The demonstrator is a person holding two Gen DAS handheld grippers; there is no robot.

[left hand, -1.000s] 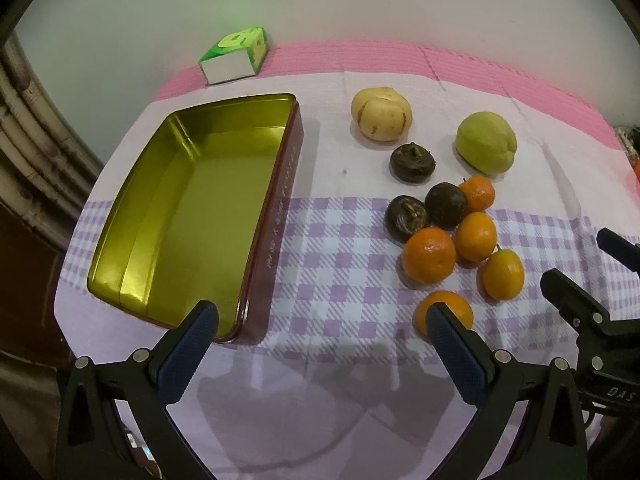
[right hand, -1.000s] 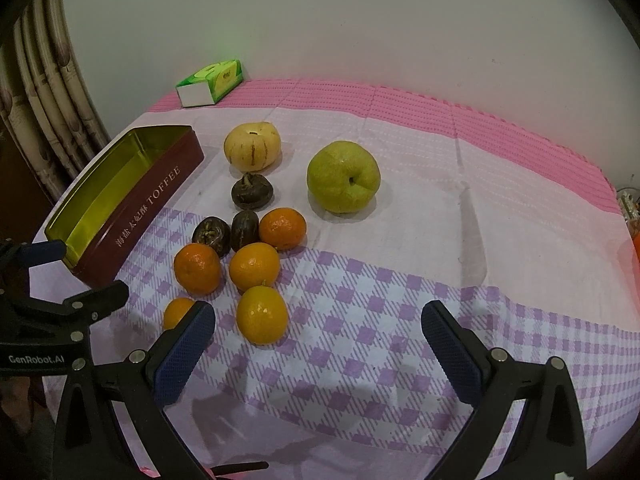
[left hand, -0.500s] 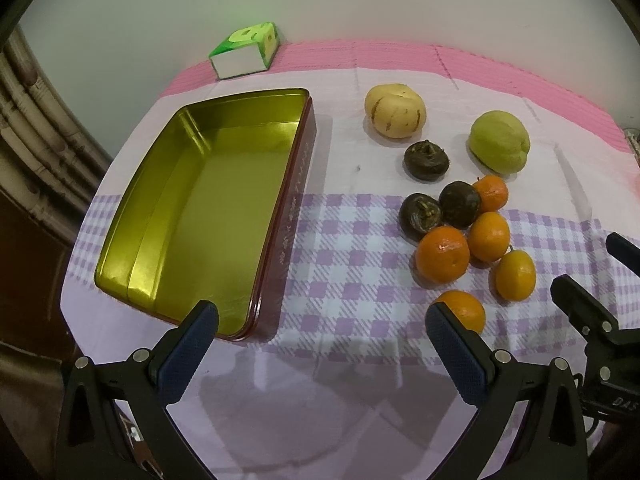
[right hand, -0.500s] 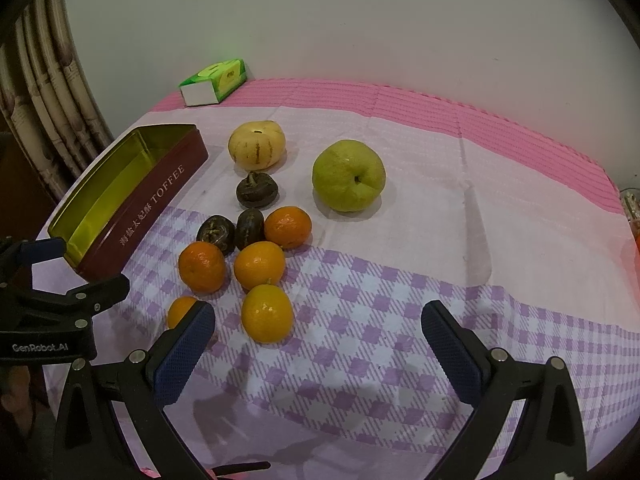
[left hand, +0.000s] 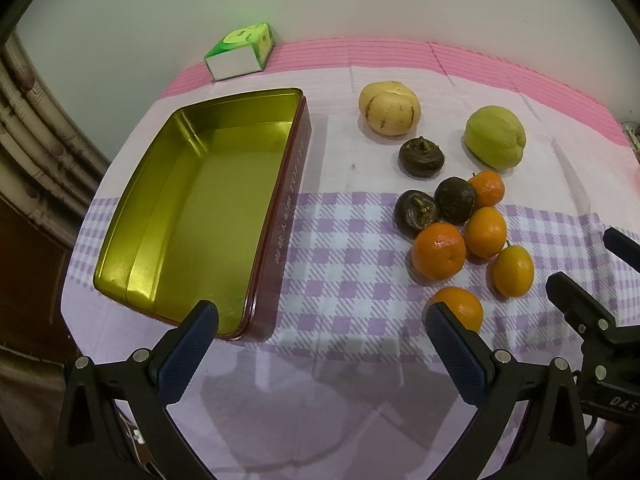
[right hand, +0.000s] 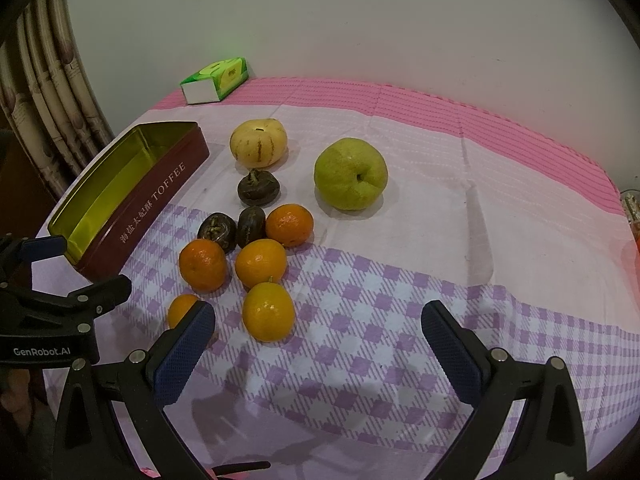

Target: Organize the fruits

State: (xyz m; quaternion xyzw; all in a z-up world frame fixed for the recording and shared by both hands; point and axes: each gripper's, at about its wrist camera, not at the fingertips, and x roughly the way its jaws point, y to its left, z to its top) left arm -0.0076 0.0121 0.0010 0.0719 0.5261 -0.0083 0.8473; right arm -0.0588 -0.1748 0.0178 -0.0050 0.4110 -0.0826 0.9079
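Still at the approach: nothing picked yet. Left tongs [left hand: 322,338] and right tongs [right hand: 318,338] both spread wide, holding nothing. Oranges [right hand: 264,263], dark fruits [right hand: 257,188], striped melon [right hand: 259,143] and green pear [right hand: 350,173] loose on the tabletop [right hand: 480,208], beside the empty toffee tin [left hand: 208,208]. Next: lower onto the nearest orange [right hand: 268,311], close gently. Since a second ago, left view shifted so tin and fruit sit further right.
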